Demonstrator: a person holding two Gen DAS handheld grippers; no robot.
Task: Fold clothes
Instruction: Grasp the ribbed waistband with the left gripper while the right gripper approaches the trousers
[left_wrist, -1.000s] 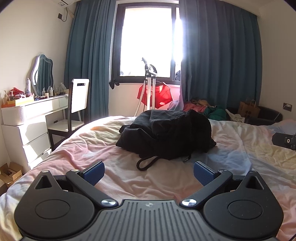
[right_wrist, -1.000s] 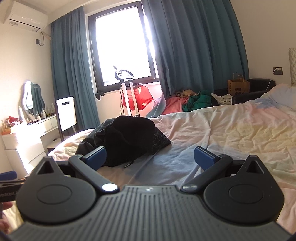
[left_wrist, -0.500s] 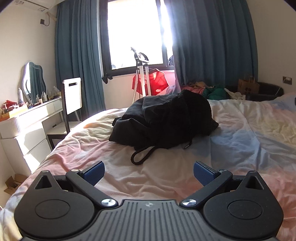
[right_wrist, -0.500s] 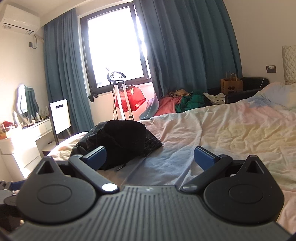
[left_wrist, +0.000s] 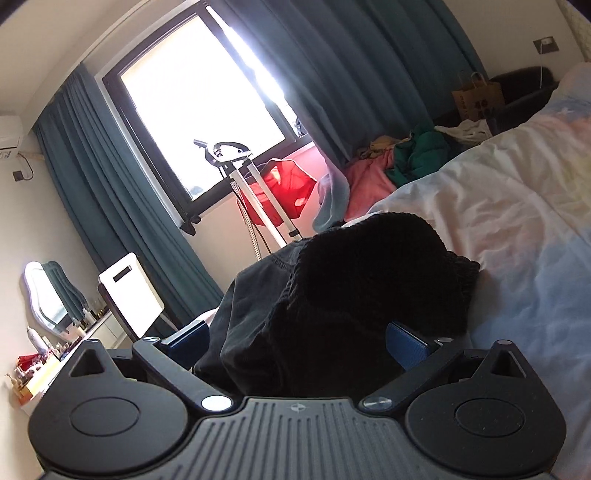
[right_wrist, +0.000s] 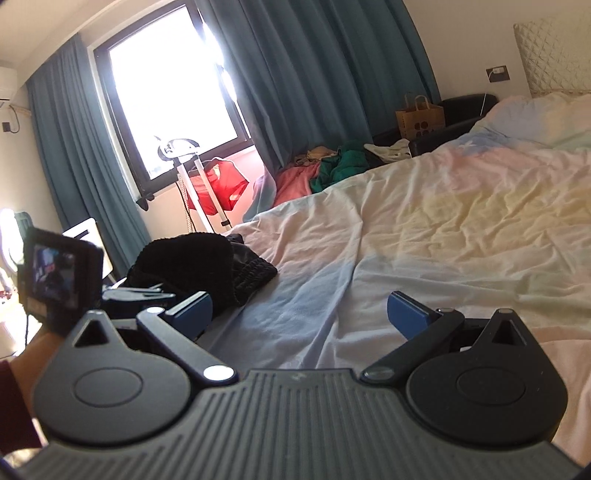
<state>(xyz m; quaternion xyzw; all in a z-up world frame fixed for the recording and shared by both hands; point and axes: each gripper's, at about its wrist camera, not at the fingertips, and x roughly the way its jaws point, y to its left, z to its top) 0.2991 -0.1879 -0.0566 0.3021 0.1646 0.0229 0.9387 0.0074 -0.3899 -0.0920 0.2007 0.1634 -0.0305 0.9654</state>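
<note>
A heap of black clothes (left_wrist: 354, 295) lies crumpled on the pastel bed sheet (left_wrist: 517, 229). A dark grey garment (left_wrist: 251, 306) lies under a black knit one. My left gripper (left_wrist: 295, 341) is open, its blue pads on either side of the heap's near edge, tilted. In the right wrist view the heap (right_wrist: 199, 266) sits at the left, with the left gripper (right_wrist: 140, 293) at its near side. My right gripper (right_wrist: 299, 310) is open and empty over bare sheet (right_wrist: 443, 229), right of the heap.
A window with teal curtains (right_wrist: 314, 85) is at the far wall. A garment steamer (left_wrist: 251, 192) with a red bag stands by it. Loose clothes (right_wrist: 325, 170) and a paper bag (right_wrist: 419, 116) lie beyond the bed. A white chair (left_wrist: 131, 295) and a dresser (left_wrist: 55, 354) stand at the left.
My left gripper has moved forward and tilted, so the black heap now sits between its open fingers. My right gripper has shifted slightly, and the left gripper has come into its view.
</note>
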